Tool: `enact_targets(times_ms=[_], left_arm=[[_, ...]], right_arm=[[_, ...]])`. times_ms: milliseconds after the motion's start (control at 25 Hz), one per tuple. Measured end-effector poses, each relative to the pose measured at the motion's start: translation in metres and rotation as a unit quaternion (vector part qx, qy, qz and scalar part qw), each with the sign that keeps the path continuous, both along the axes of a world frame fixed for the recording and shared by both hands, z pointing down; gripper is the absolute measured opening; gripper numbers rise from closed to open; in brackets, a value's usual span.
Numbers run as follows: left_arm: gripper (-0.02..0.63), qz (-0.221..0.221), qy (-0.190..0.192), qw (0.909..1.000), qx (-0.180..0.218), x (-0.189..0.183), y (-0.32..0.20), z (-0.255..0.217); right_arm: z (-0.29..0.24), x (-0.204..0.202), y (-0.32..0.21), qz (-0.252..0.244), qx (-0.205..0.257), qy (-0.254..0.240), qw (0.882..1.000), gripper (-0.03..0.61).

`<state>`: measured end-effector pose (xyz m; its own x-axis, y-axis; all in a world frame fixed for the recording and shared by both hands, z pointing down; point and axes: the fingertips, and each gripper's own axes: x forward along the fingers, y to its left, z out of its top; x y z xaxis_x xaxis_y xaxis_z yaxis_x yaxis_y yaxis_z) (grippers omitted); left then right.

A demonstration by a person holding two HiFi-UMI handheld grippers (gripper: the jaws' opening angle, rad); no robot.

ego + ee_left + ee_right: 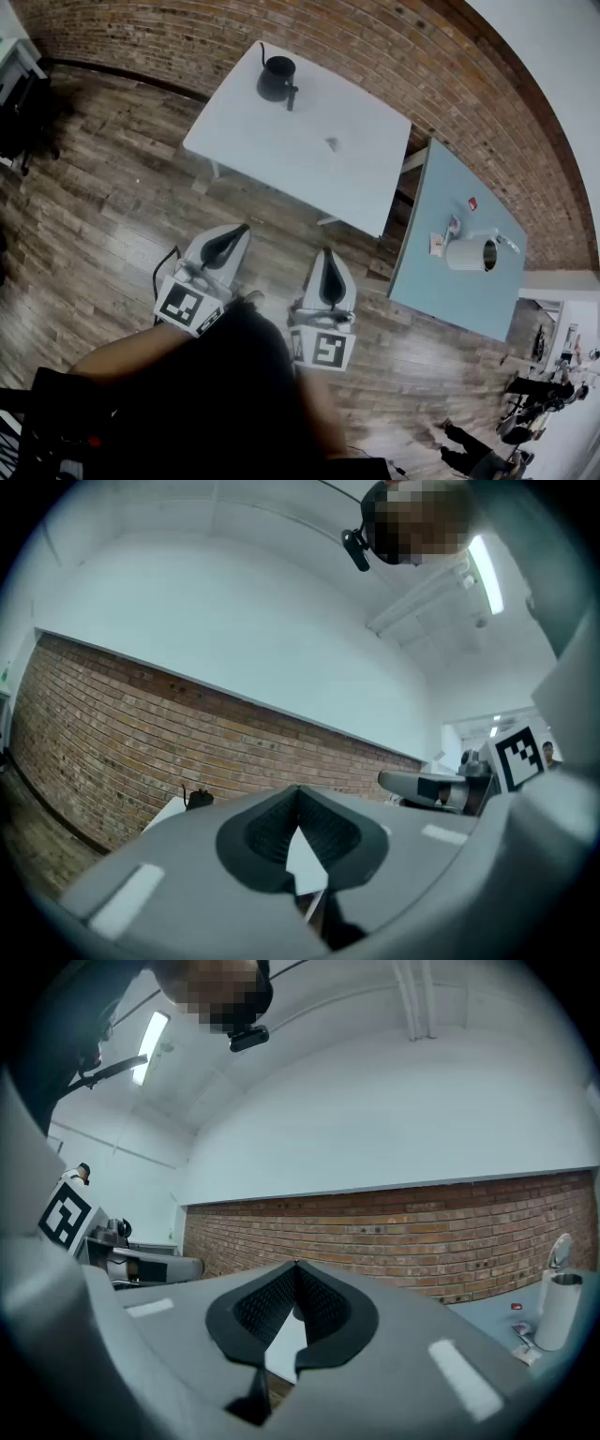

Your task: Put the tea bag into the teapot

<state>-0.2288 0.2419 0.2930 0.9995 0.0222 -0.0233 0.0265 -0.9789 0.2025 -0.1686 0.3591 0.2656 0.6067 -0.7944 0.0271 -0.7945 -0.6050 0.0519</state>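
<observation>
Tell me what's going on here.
A person stands on the wood floor holding the left gripper and the right gripper level out in front, both shut and empty. Ahead stands a white table with a black teapot near its far edge and a small pale item, likely the tea bag, nearer the middle. Neither gripper is at the table; nothing is picked up yet.

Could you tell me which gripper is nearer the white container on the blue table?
Right. The right gripper is left of the white container; the left gripper farther left.
</observation>
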Motion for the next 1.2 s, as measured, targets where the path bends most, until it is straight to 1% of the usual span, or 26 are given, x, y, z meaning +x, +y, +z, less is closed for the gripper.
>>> enact_targets(times_ms=[280, 480, 560, 720, 800, 880, 1040, 1200], left_arm=[[0.000, -0.003, -0.004, 1.0000, -0.004, -0.011, -0.004, 0.002], [0.000, -0.012, -0.007, 0.9999, -0.005, -0.017, -0.009, 0.003], [0.000, -0.011, -0.008, 0.9999, -0.006, -0.018, -0.008, 0.004], [0.000, -0.012, -0.010, 0.9996, -0.025, -0.019, -0.003, 0.009], [0.000, -0.012, -0.013, 0.9996, -0.020, -0.017, 0.001, 0.010], [0.000, -0.011, -0.015, 0.9997, -0.014, -0.015, 0.006, 0.011], [0.000, -0.008, -0.009, 0.9999, 0.003, -0.007, 0.017, 0.007], [0.000, -0.018, 0.000, 0.9996, 0.022, 0.001, 0.011, -0.001]], right_arm=[[0.003, -0.013, -0.004, -0.001, -0.001, -0.003, 1.000, 0.000], [-0.002, -0.017, -0.004, -0.004, 0.034, -0.017, 0.999, 0.002], [0.002, -0.016, -0.001, -0.002, 0.029, -0.016, 0.999, 0.002], [0.007, -0.016, 0.007, 0.002, 0.027, -0.025, 0.999, 0.002], [0.006, -0.015, 0.008, 0.001, 0.032, -0.027, 0.999, 0.003], [0.009, -0.013, 0.012, 0.000, 0.027, -0.028, 0.999, 0.002], [0.010, -0.007, 0.020, 0.003, 0.029, -0.032, 0.999, 0.002], [0.009, 0.005, 0.027, 0.008, 0.018, -0.018, 1.000, 0.002]])
